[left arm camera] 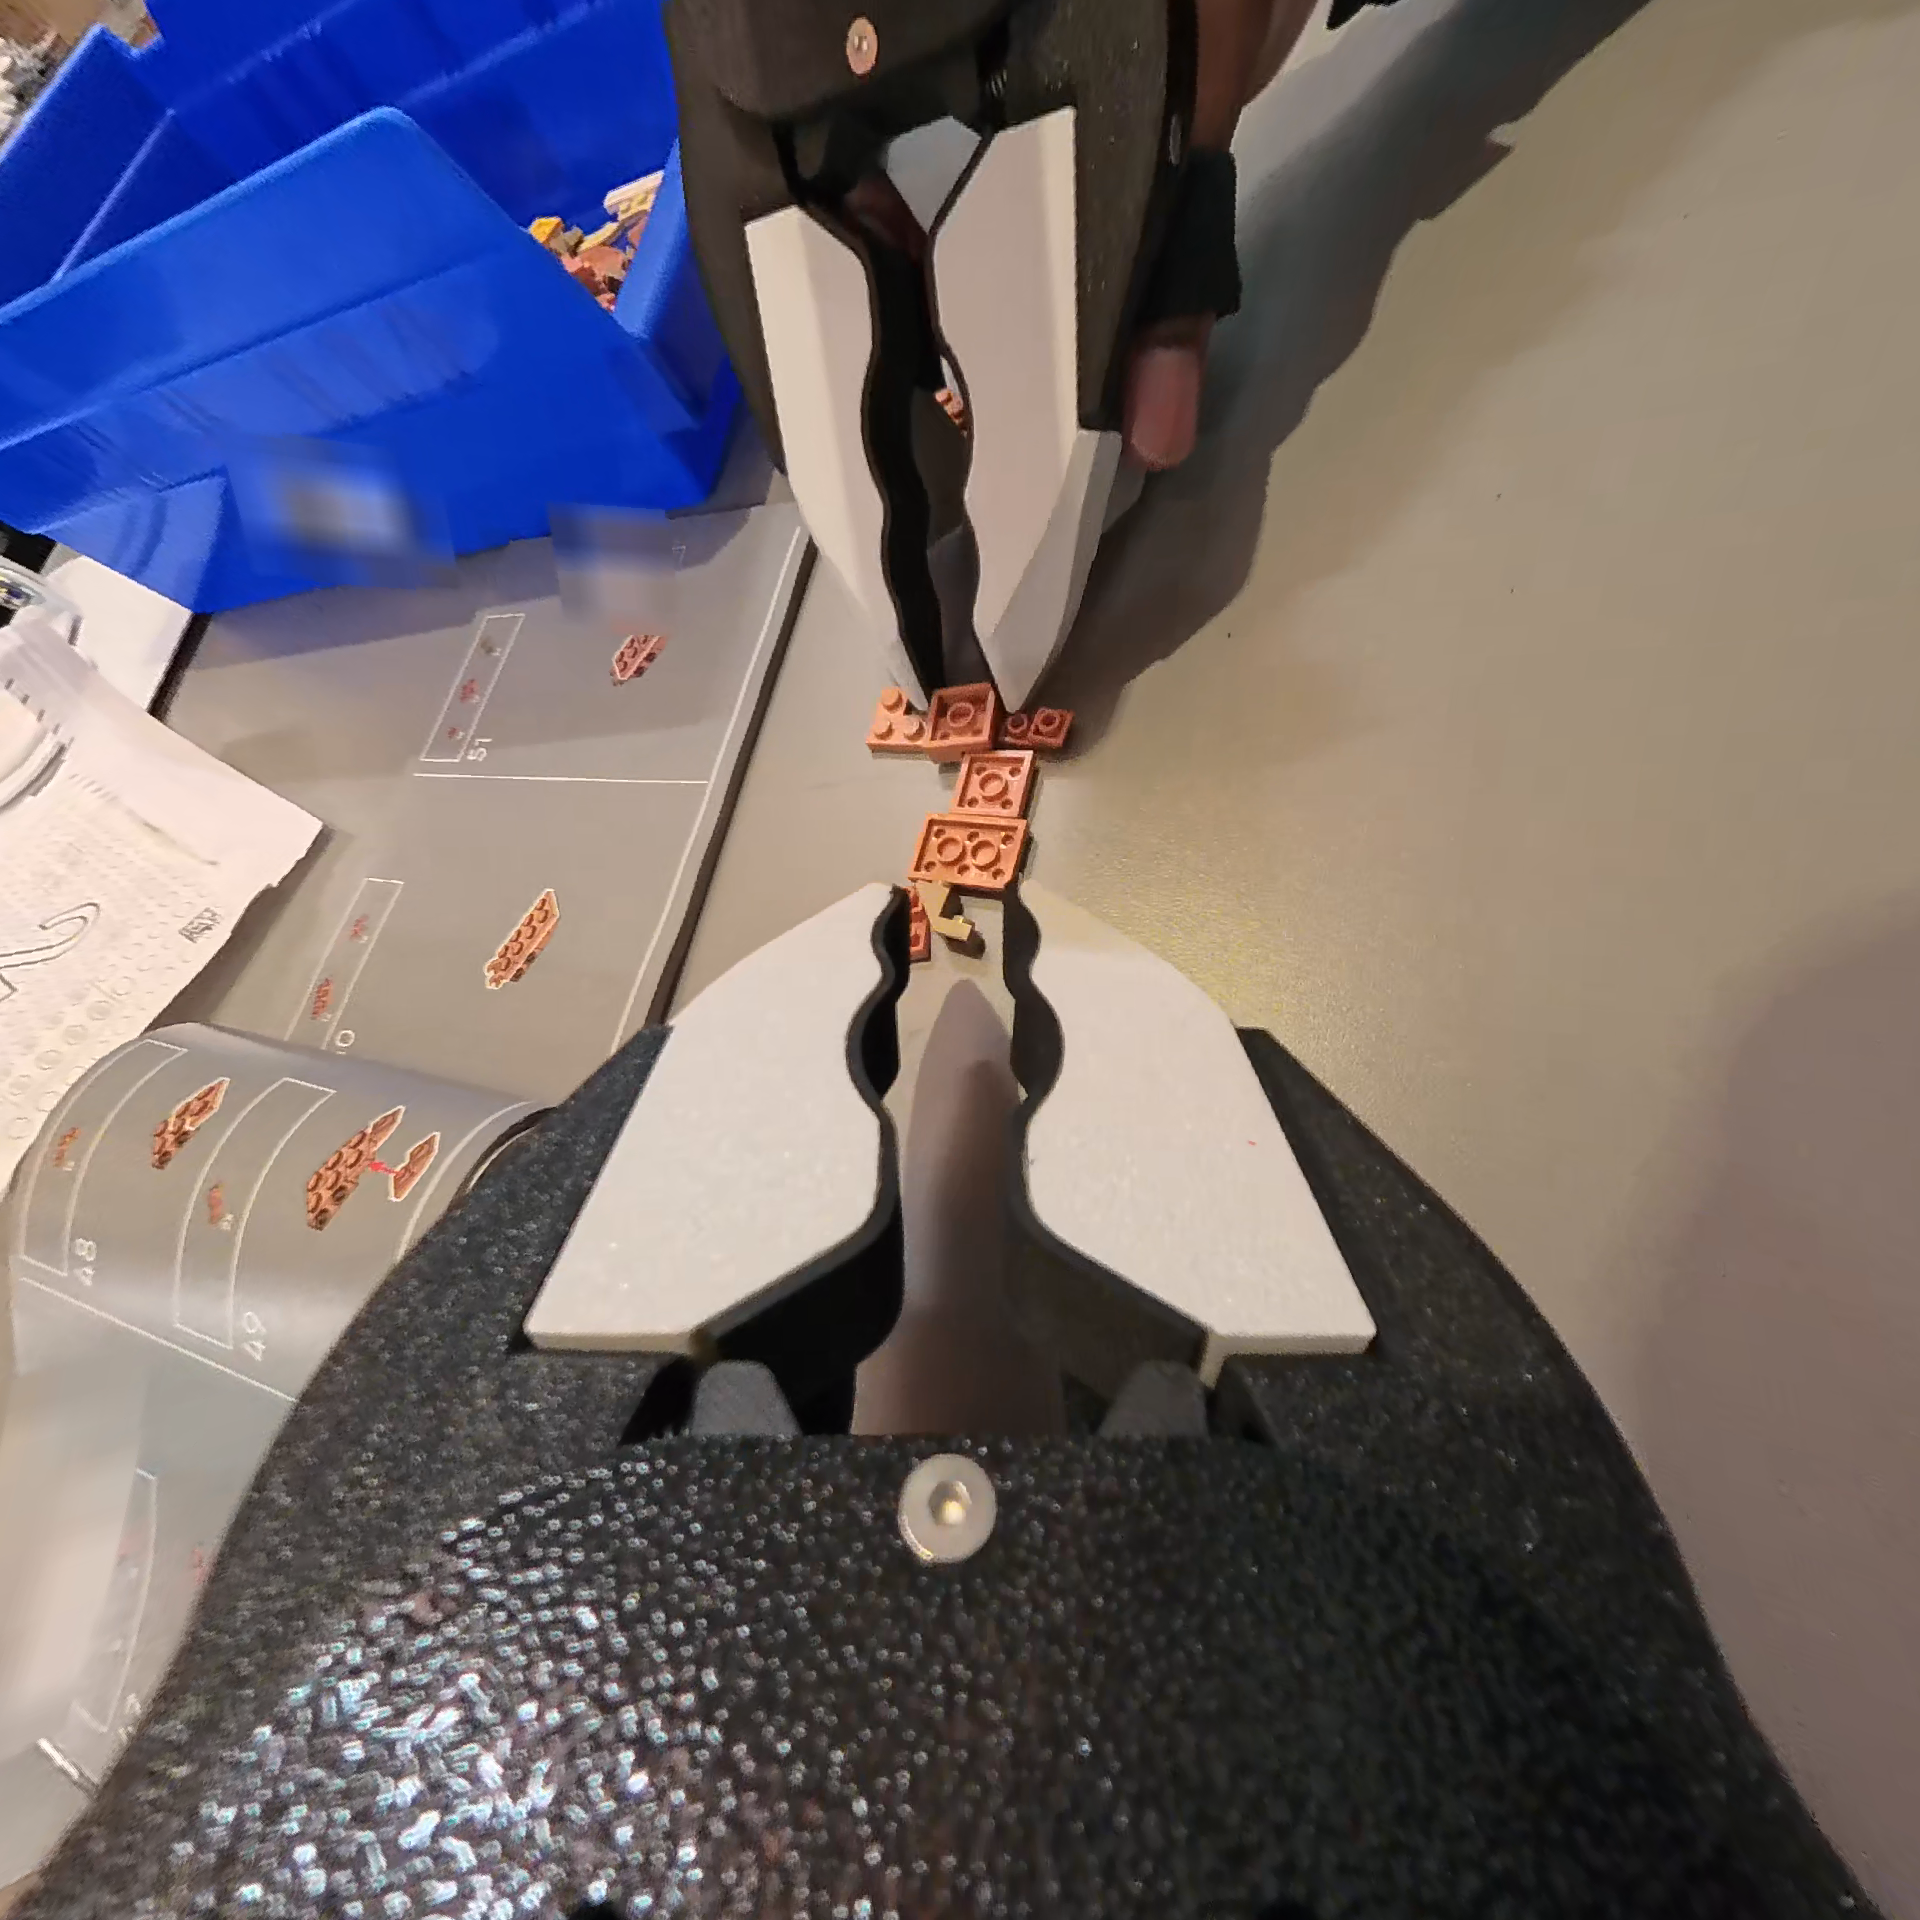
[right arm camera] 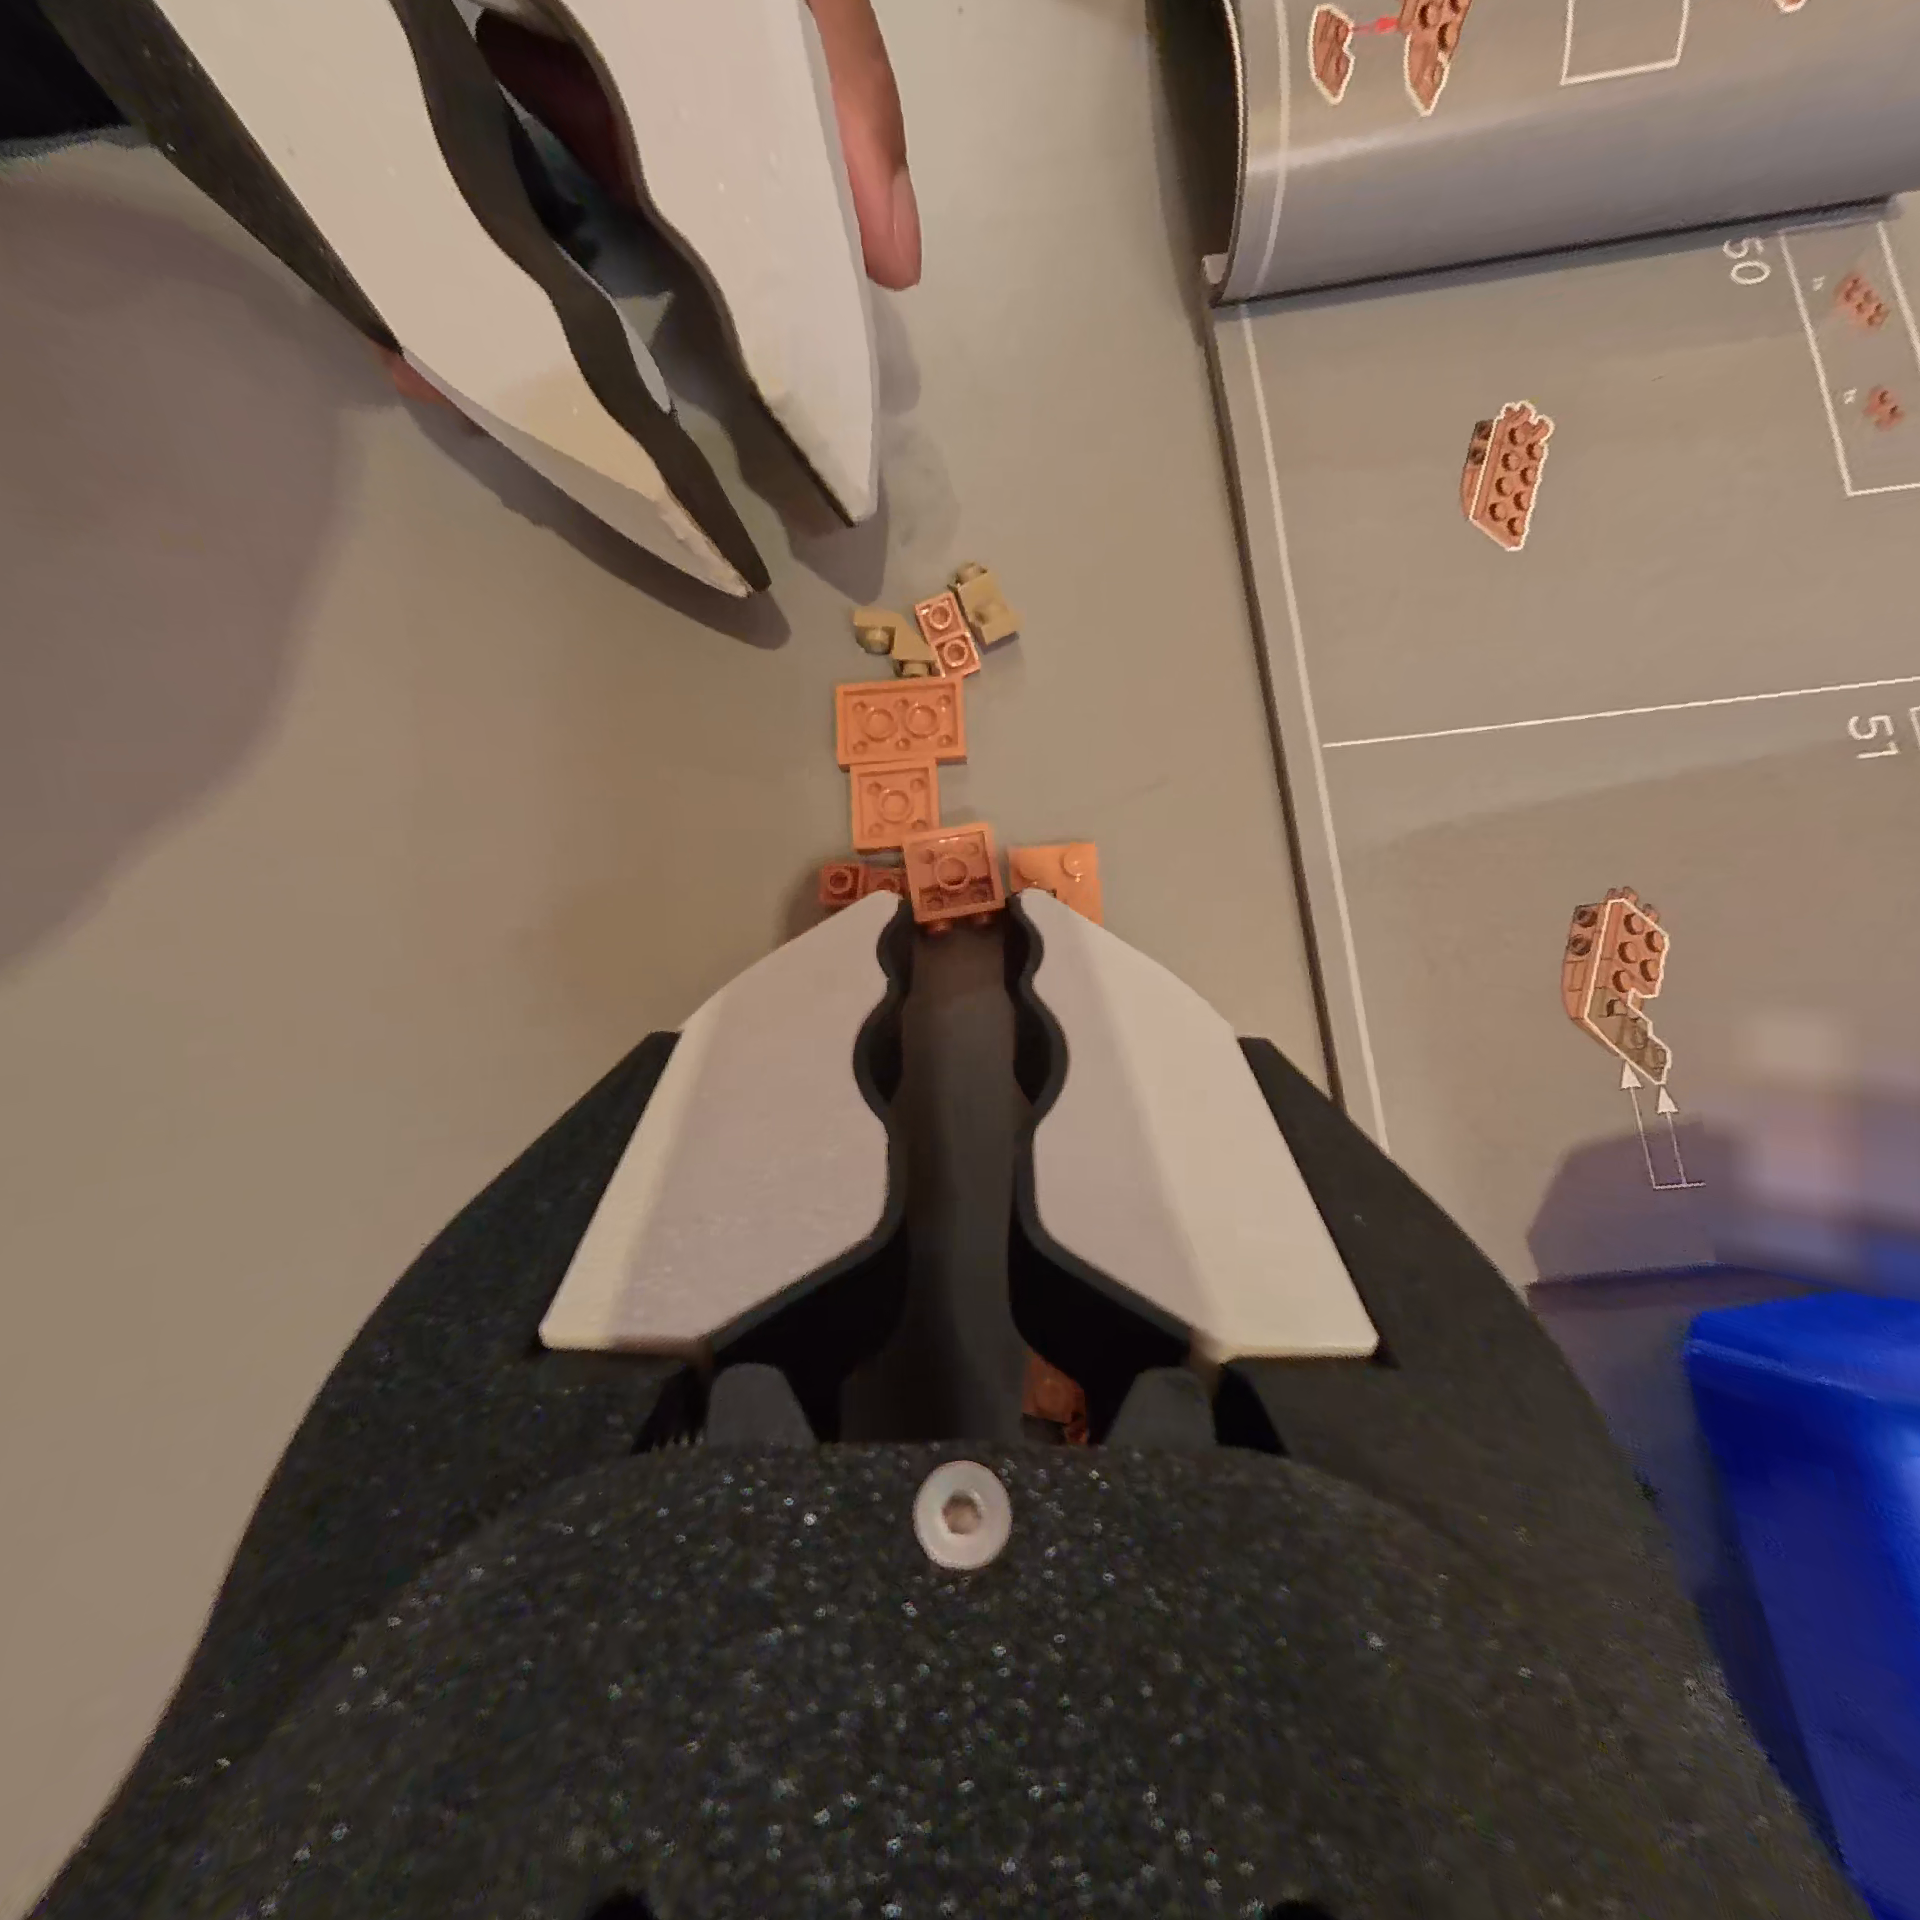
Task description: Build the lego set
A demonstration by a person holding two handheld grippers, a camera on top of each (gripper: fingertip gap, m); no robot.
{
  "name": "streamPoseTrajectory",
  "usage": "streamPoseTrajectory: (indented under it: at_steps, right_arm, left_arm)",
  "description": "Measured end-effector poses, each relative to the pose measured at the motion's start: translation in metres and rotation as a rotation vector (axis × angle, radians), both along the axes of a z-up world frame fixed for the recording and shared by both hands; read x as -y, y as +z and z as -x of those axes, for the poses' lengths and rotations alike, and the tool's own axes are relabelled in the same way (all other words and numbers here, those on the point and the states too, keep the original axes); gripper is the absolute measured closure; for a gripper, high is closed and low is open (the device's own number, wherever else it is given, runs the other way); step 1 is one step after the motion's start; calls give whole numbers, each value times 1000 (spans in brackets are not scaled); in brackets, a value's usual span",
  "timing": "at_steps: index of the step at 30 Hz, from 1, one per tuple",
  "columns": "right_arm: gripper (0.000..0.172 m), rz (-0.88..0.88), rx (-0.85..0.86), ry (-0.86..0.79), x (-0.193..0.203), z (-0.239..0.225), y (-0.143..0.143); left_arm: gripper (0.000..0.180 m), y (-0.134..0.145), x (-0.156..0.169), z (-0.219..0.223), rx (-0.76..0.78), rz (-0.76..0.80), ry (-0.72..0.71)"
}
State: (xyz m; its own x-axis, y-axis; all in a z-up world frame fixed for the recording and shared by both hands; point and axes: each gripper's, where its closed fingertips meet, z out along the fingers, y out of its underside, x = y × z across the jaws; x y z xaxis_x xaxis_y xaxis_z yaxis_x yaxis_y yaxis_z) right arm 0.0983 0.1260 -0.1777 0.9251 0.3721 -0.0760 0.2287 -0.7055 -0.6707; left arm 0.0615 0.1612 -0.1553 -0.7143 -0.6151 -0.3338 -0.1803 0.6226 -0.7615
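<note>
My right gripper [right arm camera: 956, 909] has its fingers clamped on a small square orange-brown brick plate [right arm camera: 951, 868], tilted up off the bench [right arm camera: 416, 831]; its underside faces me and the near edge is hidden between the fingertips. My left gripper [left arm camera: 956, 914] has its fingers slightly apart over tiny tan and brown pieces [left arm camera: 951, 920], gripping nothing that I can make out. Two more plates [right arm camera: 899, 764] lie between the grippers, beside an instruction booklet [right arm camera: 1558, 623] cut off by the frame.
</note>
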Motion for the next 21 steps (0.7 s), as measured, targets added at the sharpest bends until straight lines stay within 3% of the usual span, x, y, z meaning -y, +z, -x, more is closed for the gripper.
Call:
streamPoseTrajectory:
  at_steps: [6, 13, 21]
  right_arm:
    - [155, -40, -86, -17, 0, 5, 13]
    - [155, -52, -591, 13, -1, 46, 46]
    - [155, -9, -663, 30, -1, 60, 43]
  left_arm:
    - [162, 1, 1, -1, 12, -1, -2]
    - [157, 24, 19, 1, 218, 54, -99]
    - [163, 24, 31, 10, 350, -68, -208]
